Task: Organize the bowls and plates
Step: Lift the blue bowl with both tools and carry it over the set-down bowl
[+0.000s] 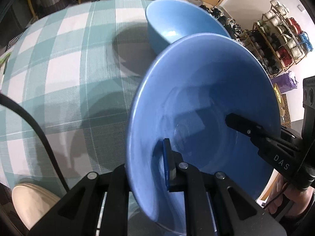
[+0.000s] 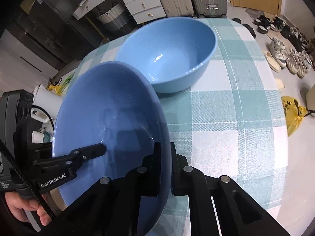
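A blue bowl (image 1: 206, 102) is held up on edge above the checked table, gripped on opposite rims by both grippers. My left gripper (image 1: 149, 161) is shut on its near rim, one finger inside, one outside. My right gripper (image 2: 165, 165) is shut on the other rim; its finger shows inside the bowl in the left wrist view (image 1: 246, 127). The held bowl also shows in the right wrist view (image 2: 106, 118), with the left gripper's finger (image 2: 88, 153) inside it. A second, lighter blue bowl (image 2: 169, 55) stands upright on the table just beyond; it also shows in the left wrist view (image 1: 177, 23).
The table has a teal and white checked cloth (image 2: 232, 118). A cream plate or stool (image 1: 31, 202) lies at the table's near left edge. A shoe rack (image 1: 279, 39) stands right; shoes (image 2: 285, 55), a yellow bag (image 2: 293, 112), a suitcase and drawers lie beyond the table.
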The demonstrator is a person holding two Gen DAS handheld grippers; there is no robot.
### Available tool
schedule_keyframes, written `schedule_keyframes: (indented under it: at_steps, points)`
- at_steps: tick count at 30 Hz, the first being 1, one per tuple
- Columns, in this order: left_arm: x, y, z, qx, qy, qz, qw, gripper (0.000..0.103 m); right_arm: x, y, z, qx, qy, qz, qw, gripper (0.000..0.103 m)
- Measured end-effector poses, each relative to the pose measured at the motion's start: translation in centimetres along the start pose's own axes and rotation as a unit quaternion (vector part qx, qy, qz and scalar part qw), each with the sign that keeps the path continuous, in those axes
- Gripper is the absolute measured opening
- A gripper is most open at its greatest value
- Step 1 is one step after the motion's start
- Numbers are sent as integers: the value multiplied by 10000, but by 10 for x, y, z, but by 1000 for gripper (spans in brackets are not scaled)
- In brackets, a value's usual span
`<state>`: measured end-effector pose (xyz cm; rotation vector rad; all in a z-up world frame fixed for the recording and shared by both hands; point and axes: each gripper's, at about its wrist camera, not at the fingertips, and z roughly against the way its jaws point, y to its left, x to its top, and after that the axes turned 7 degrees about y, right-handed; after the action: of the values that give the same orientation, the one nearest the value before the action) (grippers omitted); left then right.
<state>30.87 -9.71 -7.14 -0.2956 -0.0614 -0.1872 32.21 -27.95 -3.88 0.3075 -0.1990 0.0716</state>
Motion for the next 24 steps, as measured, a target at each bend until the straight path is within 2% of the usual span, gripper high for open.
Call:
schedule_keyframes:
  at_steps: [4, 11, 19, 24]
  points:
    - [-5, -8, 14, 29, -65, -66, 10000, 10, -5, 9, 18, 10, -60, 1, 10000, 7]
    - [-23, -18, 37, 44, -277, -152, 9995, 11, -34, 30, 56, -33, -226, -3, 9997, 7]
    - [-64, -23, 57, 42, -371, -234, 9990, 11, -88, 46, 86, -16, -325, -23, 9995, 7]
    - [-95, -22, 60, 90, -480, -251, 9985, 11, -117, 50, 89, 57, -364, -49, 9993, 7]
